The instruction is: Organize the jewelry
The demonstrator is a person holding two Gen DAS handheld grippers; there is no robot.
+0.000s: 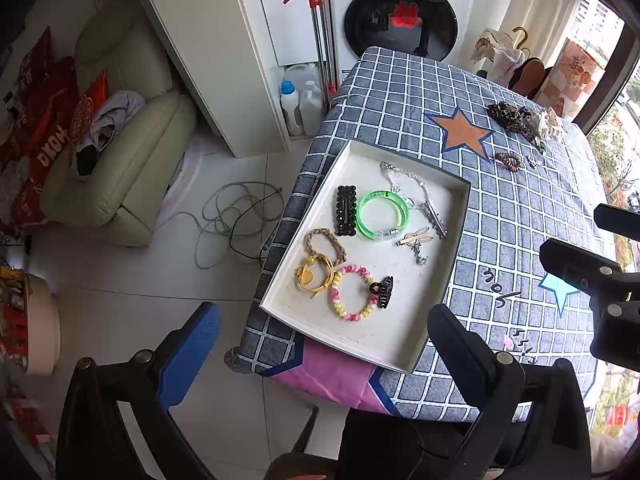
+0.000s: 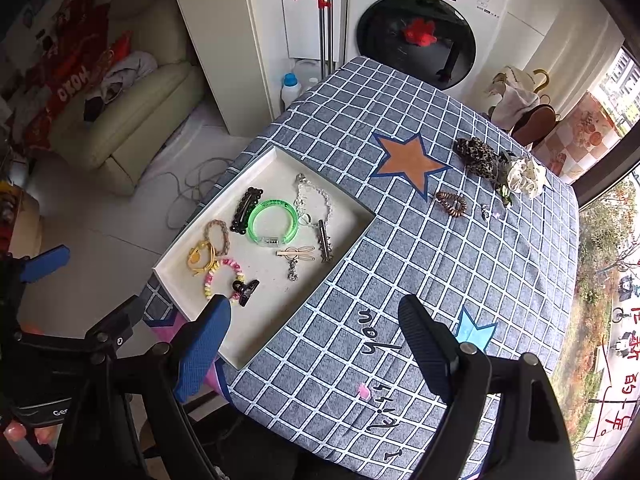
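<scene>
Presently logged, one table under a blue checked cloth (image 2: 400, 240):
Tray: shallow white box (image 1: 440, 264) at the table's near left corner, holding most pieces.
Bangle: clear green ring (image 1: 382, 214) with a see-through clasp, mid-tray.
Black clip: long beaded hair clip (image 1: 345, 210), just left of the bangle.
Bracelets: pink-and-yellow beaded loop (image 1: 352, 293); braided tan band (image 1: 325, 245); yellow cord (image 1: 314, 276) touching both.
Claw clip: small, black (image 1: 382, 291), against the beaded loop.
Chain: silver-and-crystal strand (image 1: 404, 182) along the tray's far side.
Loose pieces: brown coil hair tie (image 2: 451, 203), leopard scrunchie (image 2: 476, 156), cream scrunchie (image 2: 526, 178), on the cloth well apart from the tray.
Left gripper (image 1: 324, 332): fingers spread wide, empty, above the tray's near edge.
Right gripper (image 2: 316, 332): fingers released, empty, above the cloth.
</scene>
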